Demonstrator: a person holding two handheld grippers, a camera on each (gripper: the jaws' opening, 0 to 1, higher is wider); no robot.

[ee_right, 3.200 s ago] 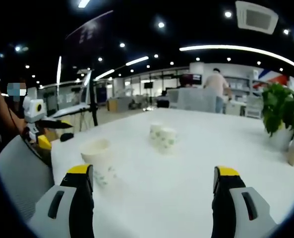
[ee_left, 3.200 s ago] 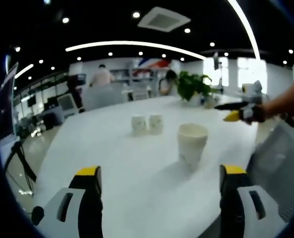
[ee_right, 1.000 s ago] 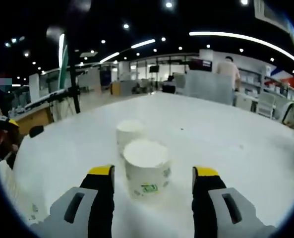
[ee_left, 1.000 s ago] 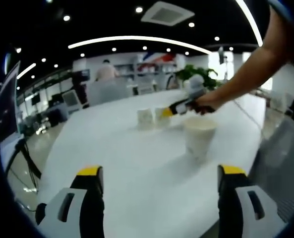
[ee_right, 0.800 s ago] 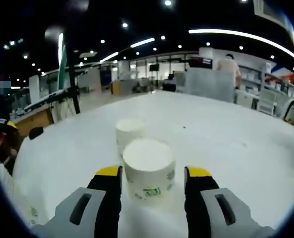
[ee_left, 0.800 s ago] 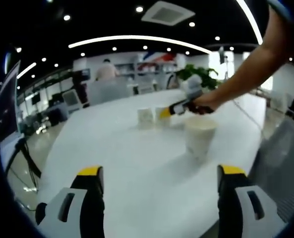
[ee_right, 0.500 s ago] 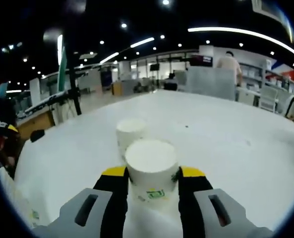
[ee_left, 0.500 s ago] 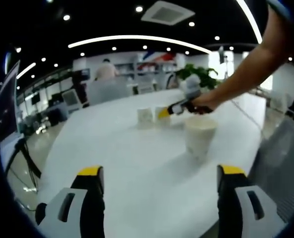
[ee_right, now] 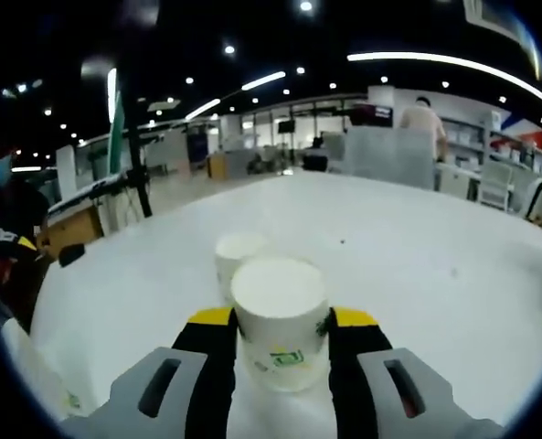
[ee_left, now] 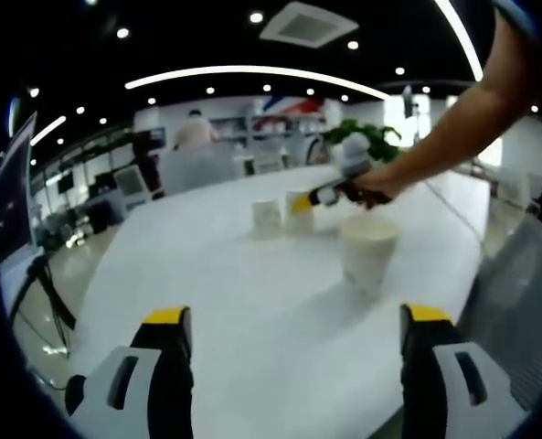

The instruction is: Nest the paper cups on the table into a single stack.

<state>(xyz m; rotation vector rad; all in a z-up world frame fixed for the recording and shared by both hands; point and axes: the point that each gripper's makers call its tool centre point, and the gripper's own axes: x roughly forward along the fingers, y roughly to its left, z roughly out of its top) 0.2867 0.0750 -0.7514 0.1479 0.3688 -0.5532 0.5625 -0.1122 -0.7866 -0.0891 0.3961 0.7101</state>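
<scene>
In the right gripper view my right gripper (ee_right: 282,331) is shut on an upside-down white paper cup (ee_right: 280,322), raised slightly off the white table (ee_right: 417,274). A second upside-down paper cup (ee_right: 234,259) stands just behind it. In the left gripper view my left gripper (ee_left: 291,322) is open and holds nothing. An upright paper cup (ee_left: 368,252) stands ahead of it to the right. Farther back stands the second small cup (ee_left: 267,216), and beside it the right gripper (ee_left: 304,203) grips the held cup (ee_left: 297,201), with a person's arm (ee_left: 453,128) reaching in from the right.
A potted green plant (ee_left: 362,139) stands at the far end of the table. Chairs, desks and people fill the office behind. A grey chair back (ee_left: 517,274) stands at the right table edge. Bare white tabletop lies between my left gripper and the cups.
The right gripper came in around the nearer upside-down cup, shut on it and lifted it slightly. The left gripper stayed put and open.
</scene>
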